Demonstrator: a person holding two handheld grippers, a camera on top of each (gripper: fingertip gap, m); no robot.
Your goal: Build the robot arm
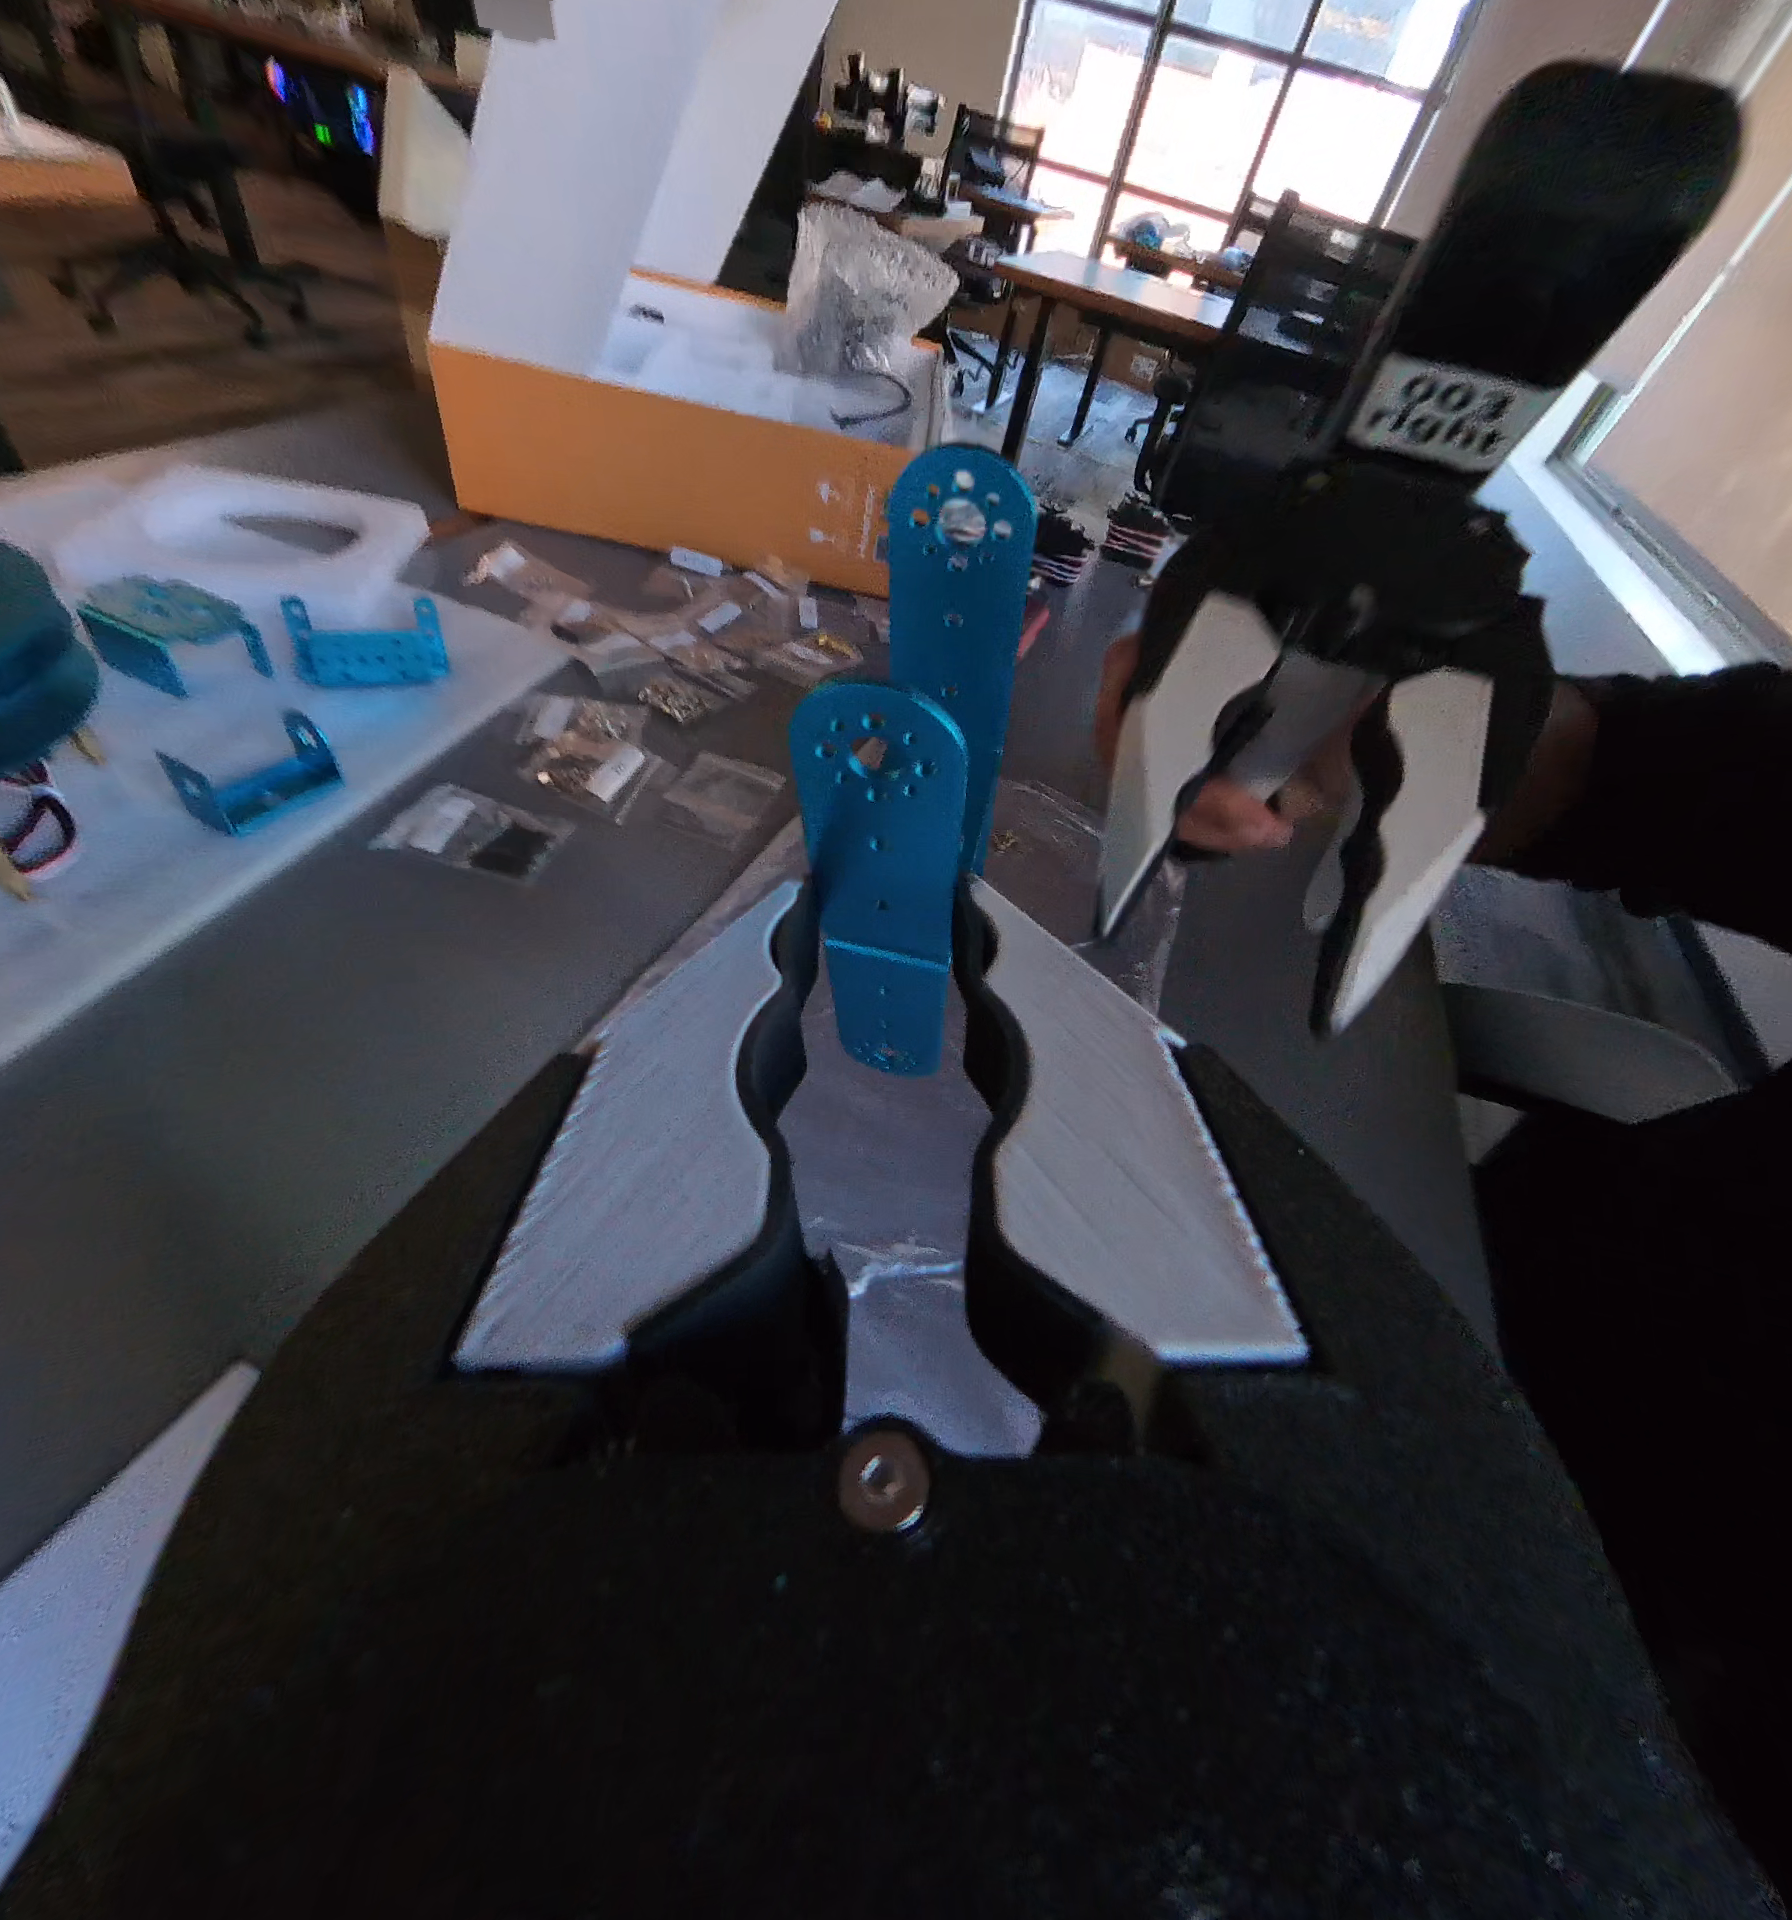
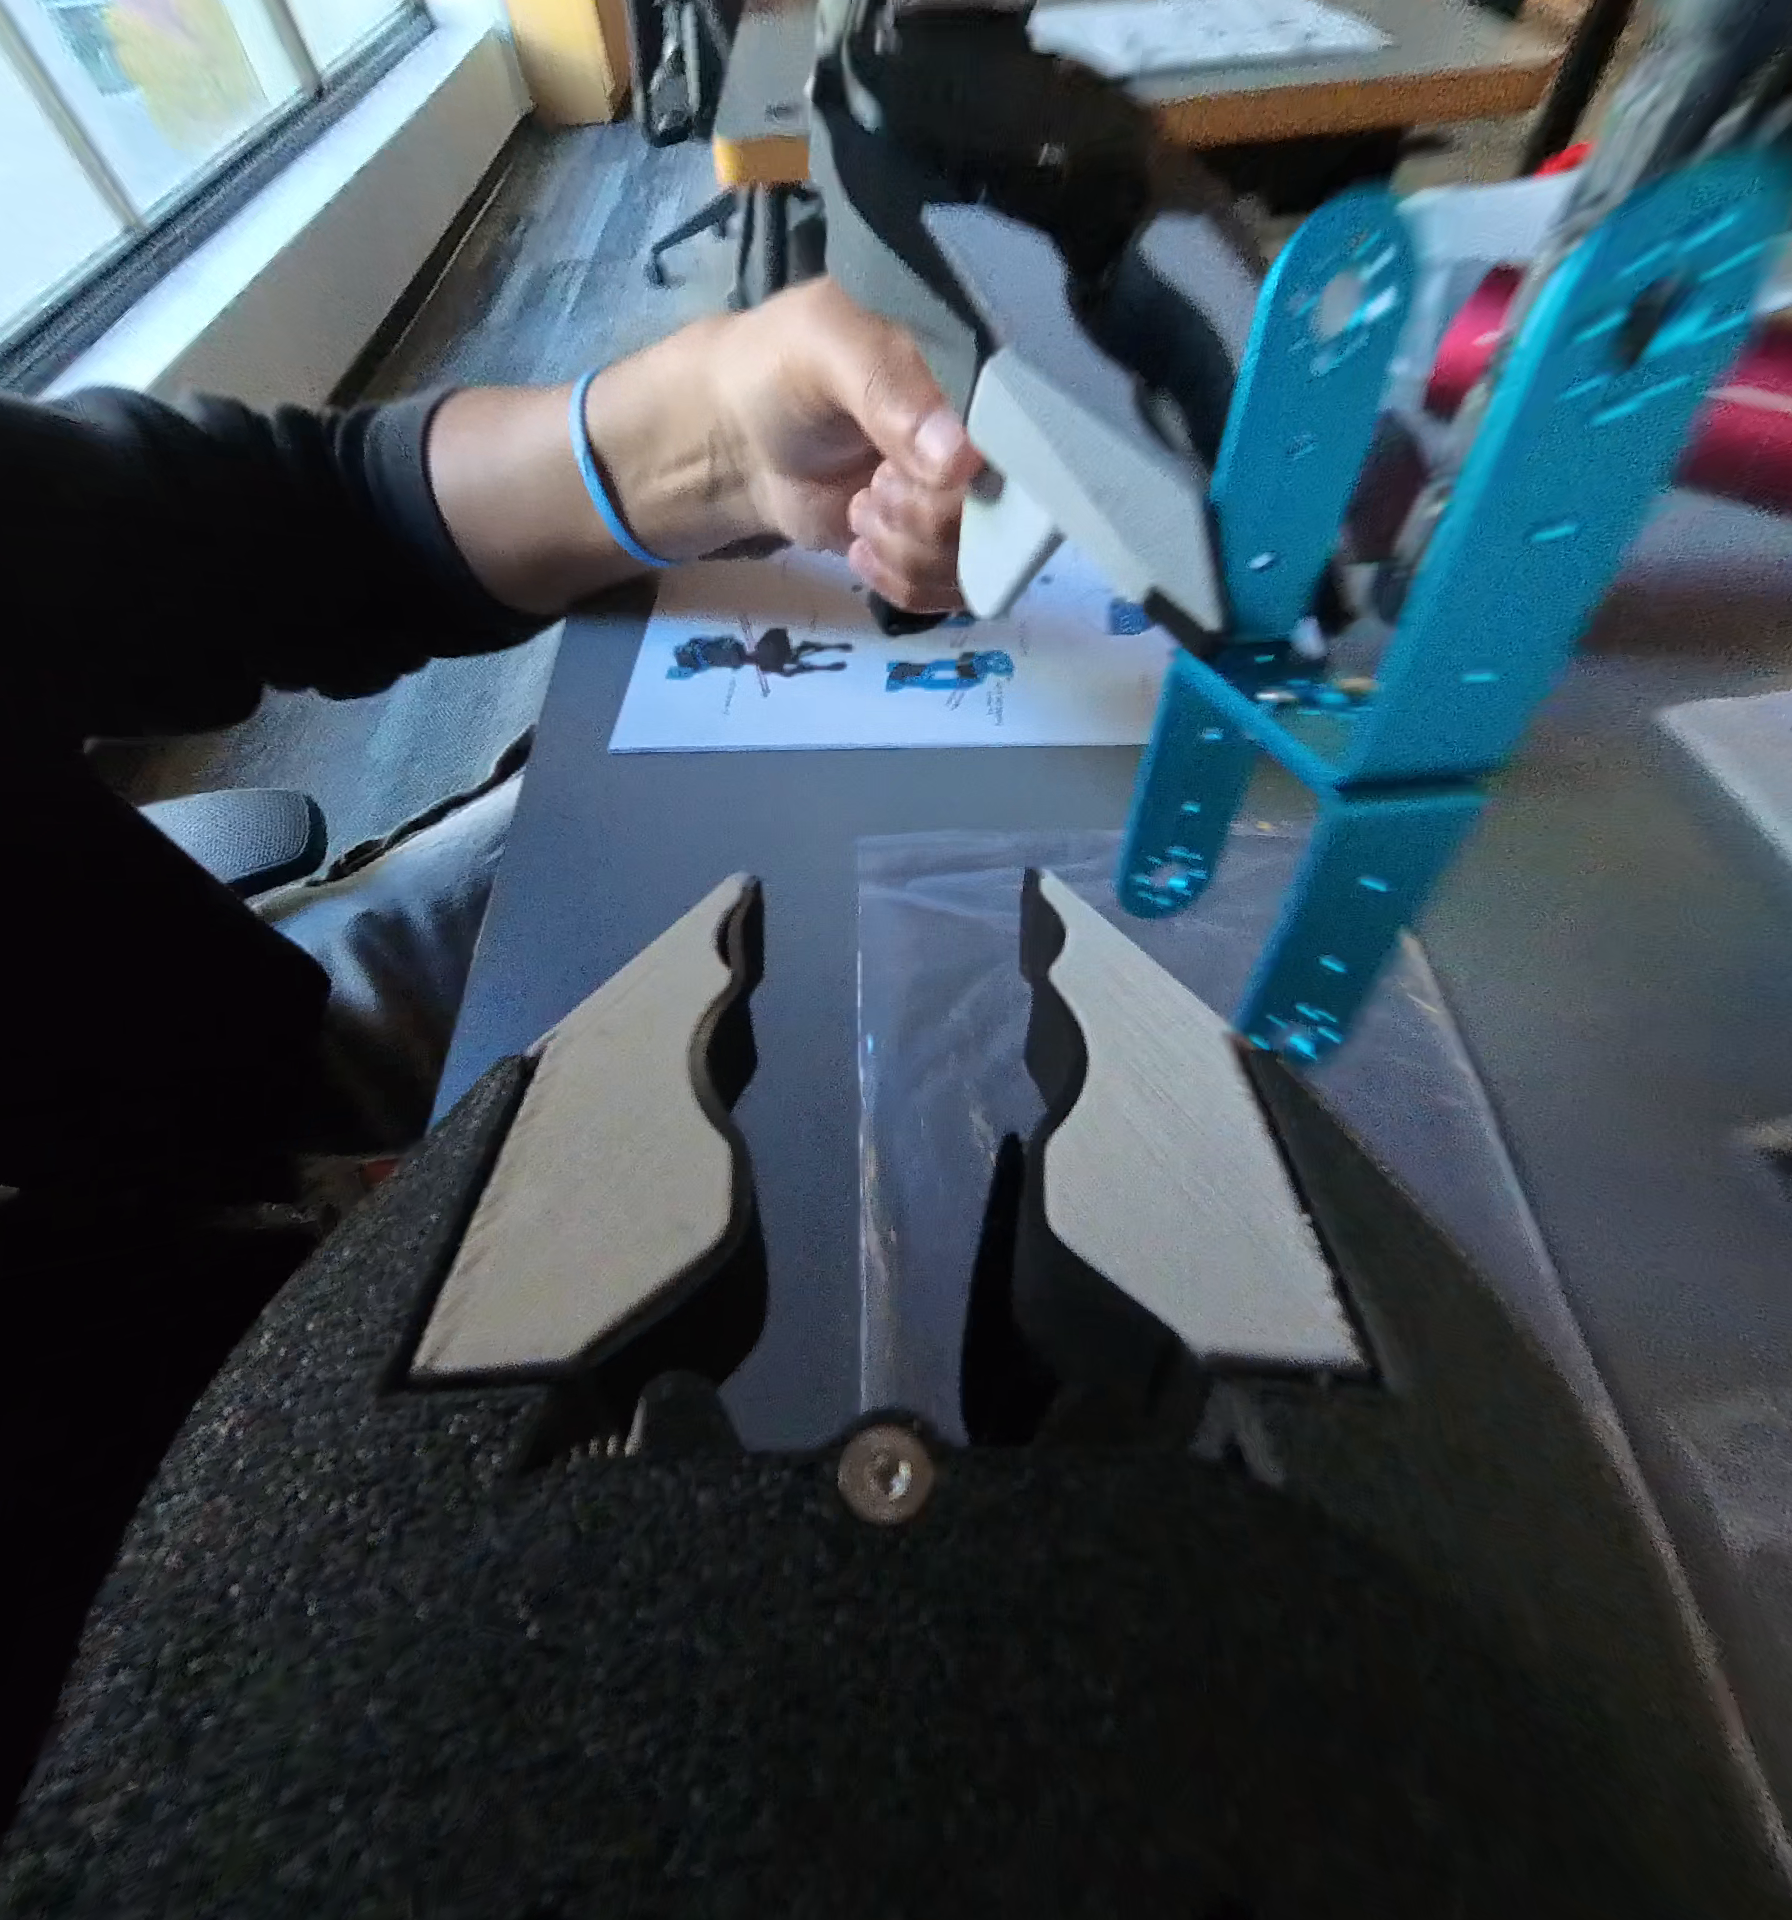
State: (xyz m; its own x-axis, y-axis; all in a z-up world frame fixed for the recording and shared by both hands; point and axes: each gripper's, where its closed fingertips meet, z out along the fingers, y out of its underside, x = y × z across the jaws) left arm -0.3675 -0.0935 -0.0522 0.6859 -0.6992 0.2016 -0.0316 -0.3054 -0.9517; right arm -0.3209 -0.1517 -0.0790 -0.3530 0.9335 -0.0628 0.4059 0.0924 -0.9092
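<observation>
Blue bracket assembly point(image 1: 887, 883), two long perforated brackets joined at their bases, is clamped upright in the left gripper point(image 1: 884, 935) jaws above the tabletop point(image 2: 663, 831). Right gripper point(image 2: 892, 914) hangs beside it, jaws apart and empty, over a clear plastic bag point(image 2: 933, 1039); several loose blue brackets point(image 1: 367, 649) lie unassembled toward the tabletop's far left.

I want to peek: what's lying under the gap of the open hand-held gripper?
In the right wrist view, a clear plastic bag on the dark table.

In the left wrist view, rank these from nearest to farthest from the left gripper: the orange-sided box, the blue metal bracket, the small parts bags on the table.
1. blue metal bracket: clamped between the fingers of the left gripper.
2. small parts bags: on the table, ahead and left.
3. orange-sided box: behind the bags, far end.
</observation>
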